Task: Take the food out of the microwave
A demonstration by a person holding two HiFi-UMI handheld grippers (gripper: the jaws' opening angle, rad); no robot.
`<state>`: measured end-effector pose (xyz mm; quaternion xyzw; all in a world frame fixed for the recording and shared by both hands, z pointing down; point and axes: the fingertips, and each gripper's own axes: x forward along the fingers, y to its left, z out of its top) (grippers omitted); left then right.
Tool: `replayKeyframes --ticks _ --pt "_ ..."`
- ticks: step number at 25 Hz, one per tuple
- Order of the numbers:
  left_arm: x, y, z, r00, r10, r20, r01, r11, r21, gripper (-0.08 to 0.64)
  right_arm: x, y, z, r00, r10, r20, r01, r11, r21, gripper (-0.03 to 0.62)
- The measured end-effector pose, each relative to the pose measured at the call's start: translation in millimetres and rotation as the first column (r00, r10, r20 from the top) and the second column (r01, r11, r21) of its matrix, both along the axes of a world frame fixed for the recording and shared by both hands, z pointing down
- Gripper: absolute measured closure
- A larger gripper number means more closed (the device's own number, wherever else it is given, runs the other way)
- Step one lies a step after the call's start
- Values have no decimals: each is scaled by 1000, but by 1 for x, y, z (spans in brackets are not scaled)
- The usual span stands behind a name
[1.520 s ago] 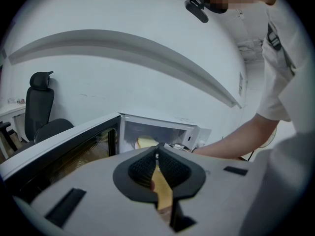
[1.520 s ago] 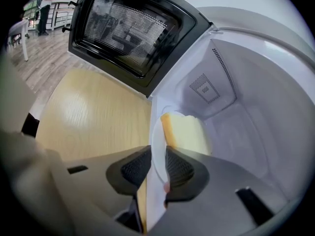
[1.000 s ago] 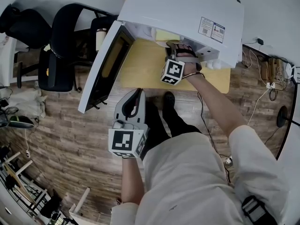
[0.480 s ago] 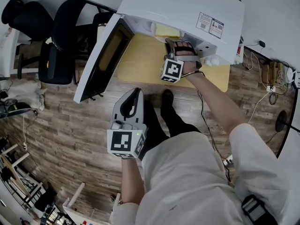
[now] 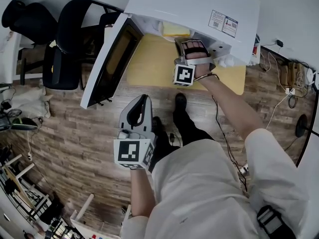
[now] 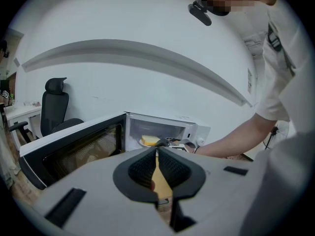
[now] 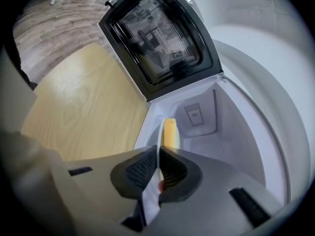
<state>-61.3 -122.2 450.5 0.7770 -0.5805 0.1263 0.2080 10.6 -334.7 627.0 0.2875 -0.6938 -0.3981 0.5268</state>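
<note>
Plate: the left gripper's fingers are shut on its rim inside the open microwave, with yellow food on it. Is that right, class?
Not quite. It is the right gripper whose fingers, having just closed, are shut on the plate rim inside the open microwave, with yellow food on it; the right gripper view shows this. The left gripper is shut on nothing.

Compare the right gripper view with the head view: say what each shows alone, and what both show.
Right gripper view only: the right gripper, its fingers just closed on the rim of the white plate; the cavity's back vent. Head view only: the left gripper, the label on the microwave. Both: the open door, the yellow table, the yellow food.
</note>
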Motion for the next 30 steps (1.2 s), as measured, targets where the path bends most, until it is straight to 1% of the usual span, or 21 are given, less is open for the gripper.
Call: replayKeyframes --ticks 4,8,14,21,27,30 --pt "-6 3 -4 1000 20 -2 -20 1000 7 549 0 3 -3 1000 -3 -10 4 1000 26 581" --pt "-17 11 -9 999 46 0 -46 999 14 549 2 9 -11 999 29 -25 -27 997 69 581" --pt "-30 23 -15 995 95 -3 -95 995 36 549 0 30 -28 997 71 -3 -70 992 105 581" --pt "-40 45 -26 985 174 -11 -173 983 64 549 -2 69 -57 995 99 13 -100 987 128 581" --pt "-49 70 -36 973 232 -7 -231 969 91 549 -13 117 -74 994 106 19 -107 984 144 581" --pt "-56 83 -38 969 247 -12 -244 964 103 549 -18 142 -85 995 100 20 -102 983 150 581"
